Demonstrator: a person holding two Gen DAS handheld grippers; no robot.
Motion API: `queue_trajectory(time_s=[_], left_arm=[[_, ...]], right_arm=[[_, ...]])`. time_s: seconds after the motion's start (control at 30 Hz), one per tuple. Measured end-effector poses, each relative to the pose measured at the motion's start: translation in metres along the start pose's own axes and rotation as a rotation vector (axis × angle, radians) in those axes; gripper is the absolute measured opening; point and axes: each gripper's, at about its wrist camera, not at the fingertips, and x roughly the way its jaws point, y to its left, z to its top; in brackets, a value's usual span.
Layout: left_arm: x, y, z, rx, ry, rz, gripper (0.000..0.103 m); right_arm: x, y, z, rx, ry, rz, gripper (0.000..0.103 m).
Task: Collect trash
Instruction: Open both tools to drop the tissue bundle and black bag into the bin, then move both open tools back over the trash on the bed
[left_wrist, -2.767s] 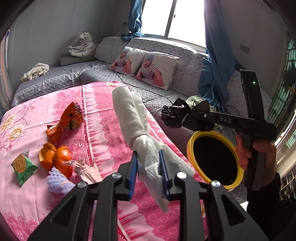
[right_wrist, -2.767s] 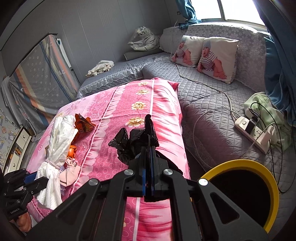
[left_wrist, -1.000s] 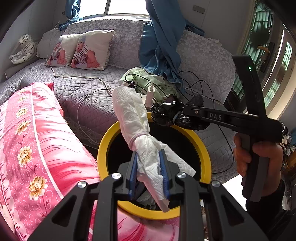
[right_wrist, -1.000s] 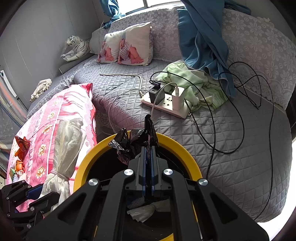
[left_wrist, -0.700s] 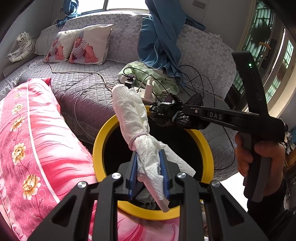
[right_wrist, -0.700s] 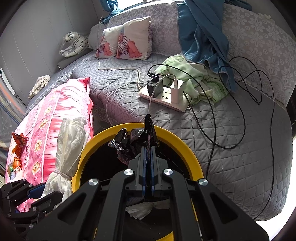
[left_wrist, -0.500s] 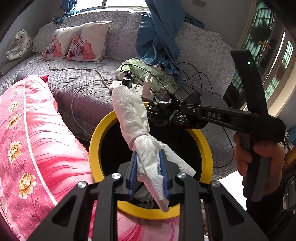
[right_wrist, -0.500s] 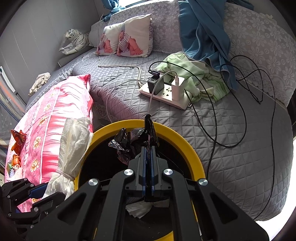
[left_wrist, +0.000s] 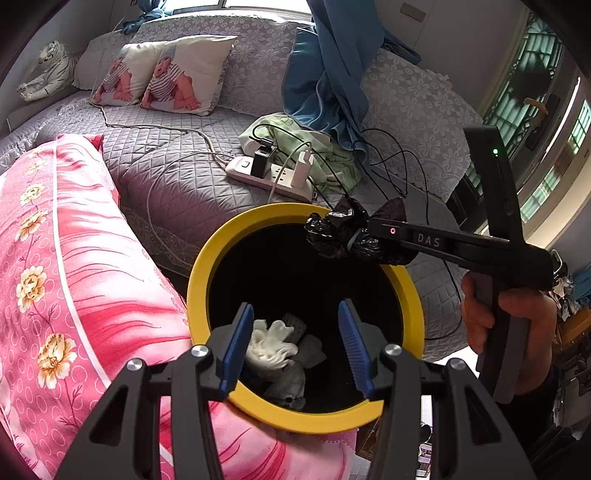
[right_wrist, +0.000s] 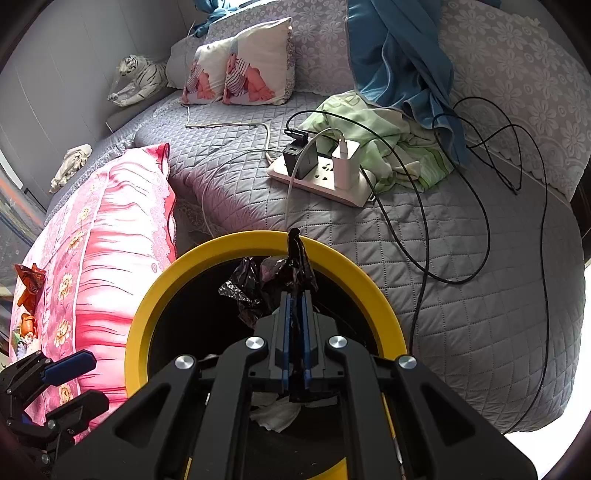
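Observation:
A round bin with a yellow rim (left_wrist: 199, 273) stands below both grippers; it also shows in the right wrist view (right_wrist: 207, 254). My left gripper (left_wrist: 295, 339) is open and empty over the bin's near side. White crumpled paper trash (left_wrist: 271, 341) lies inside the bin. My right gripper (right_wrist: 295, 345) is shut on a crumpled black plastic bag (right_wrist: 266, 284) and holds it over the bin's far rim; it shows in the left wrist view (left_wrist: 343, 232) too.
A pink flowered quilt (left_wrist: 66, 266) lies left of the bin. An orange wrapper (right_wrist: 31, 282) and orange peel (right_wrist: 27, 325) lie on it. A grey quilted sofa (right_wrist: 461, 295) carries a white power strip (right_wrist: 321, 181), black cables (right_wrist: 480, 206), green cloth and pillows.
My left gripper has opened and the white paper bundle it held has dropped into the bin. Both grippers swung from the quilt to over the bin. The right gripper still holds the black bag.

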Motion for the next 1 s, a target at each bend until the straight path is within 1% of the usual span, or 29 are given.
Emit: queue_trajectory(time_s=[0.23, 0.27, 0.3, 0.37, 0.43, 0.63, 0.8, 0.87, 0.93, 1.0], left_arm=[[-0.013, 0.008, 0.000, -0.005, -0.019, 0.004, 0.046], [-0.016, 0.010, 0.000, -0.005, -0.023, 0.005, 0.046], [-0.019, 0.012, -0.001, -0.004, -0.029, 0.008, 0.046], [-0.027, 0.017, -0.002, -0.007, -0.042, 0.022, 0.046], [-0.037, 0.025, -0.002, -0.015, -0.056, 0.033, 0.046], [-0.079, 0.056, -0.005, -0.041, -0.122, 0.077, 0.046], [-0.125, 0.104, -0.018, -0.089, -0.175, 0.172, 0.046], [-0.145, 0.128, -0.027, -0.109, -0.193, 0.233, 0.046], [-0.167, 0.154, -0.037, -0.143, -0.207, 0.286, 0.046], [-0.189, 0.181, -0.049, -0.188, -0.217, 0.337, 0.046]], right_arm=[[-0.004, 0.002, 0.002, 0.001, -0.008, -0.012, 0.006], [-0.004, 0.003, 0.002, 0.000, -0.009, -0.014, 0.010], [-0.005, 0.003, 0.002, 0.001, -0.011, -0.015, 0.021], [-0.008, 0.005, 0.003, 0.004, -0.022, -0.014, 0.036], [-0.010, 0.007, 0.004, -0.001, -0.024, -0.030, 0.035], [-0.011, 0.026, 0.007, -0.037, -0.012, -0.025, 0.035], [-0.011, 0.060, 0.013, -0.098, -0.009, 0.012, 0.035], [-0.011, 0.080, 0.017, -0.127, -0.011, 0.037, 0.035], [-0.009, 0.105, 0.019, -0.166, -0.008, 0.073, 0.035], [-0.007, 0.132, 0.022, -0.202, 0.003, 0.127, 0.036]])
